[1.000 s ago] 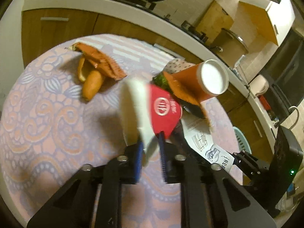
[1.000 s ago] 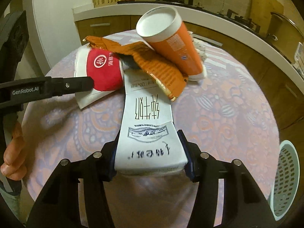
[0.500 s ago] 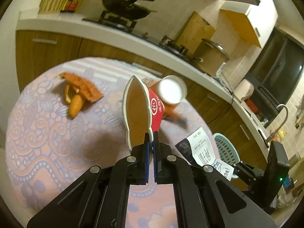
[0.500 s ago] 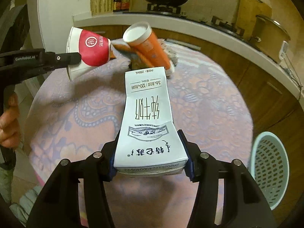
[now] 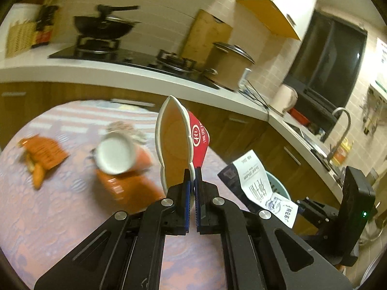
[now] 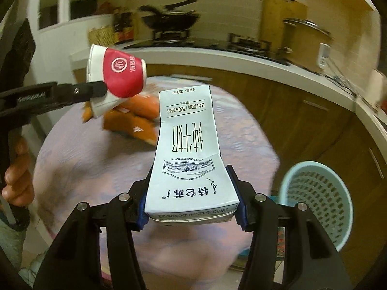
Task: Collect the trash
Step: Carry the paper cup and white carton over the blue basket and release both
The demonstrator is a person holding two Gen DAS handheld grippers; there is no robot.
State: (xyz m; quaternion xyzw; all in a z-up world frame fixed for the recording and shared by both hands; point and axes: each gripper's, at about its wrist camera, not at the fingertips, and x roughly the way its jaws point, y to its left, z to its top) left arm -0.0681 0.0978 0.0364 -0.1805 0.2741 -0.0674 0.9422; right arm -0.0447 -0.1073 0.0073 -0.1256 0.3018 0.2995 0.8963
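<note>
My left gripper point(image 5: 191, 176) is shut on the rim of a flattened red and white paper cup point(image 5: 180, 142) and holds it high above the table; the cup also shows in the right wrist view point(image 6: 121, 77). My right gripper point(image 6: 192, 193) is shut on a white milk carton point(image 6: 188, 149), held above the table's right side; the carton also shows in the left wrist view point(image 5: 258, 181). A light blue perforated trash basket point(image 6: 316, 198) stands on the floor to the right of the table.
On the round table with a pink patterned cloth point(image 5: 48, 212) lie an orange paper cup point(image 5: 116, 153), an orange snack wrapper point(image 5: 128, 188) and more orange scraps point(image 5: 41, 154). A kitchen counter with a stove and wok point(image 5: 104, 26) runs behind.
Both grippers have lifted their loads away from the table and swung right toward the basket. The red cup was pinched flat and raised off the pile.
</note>
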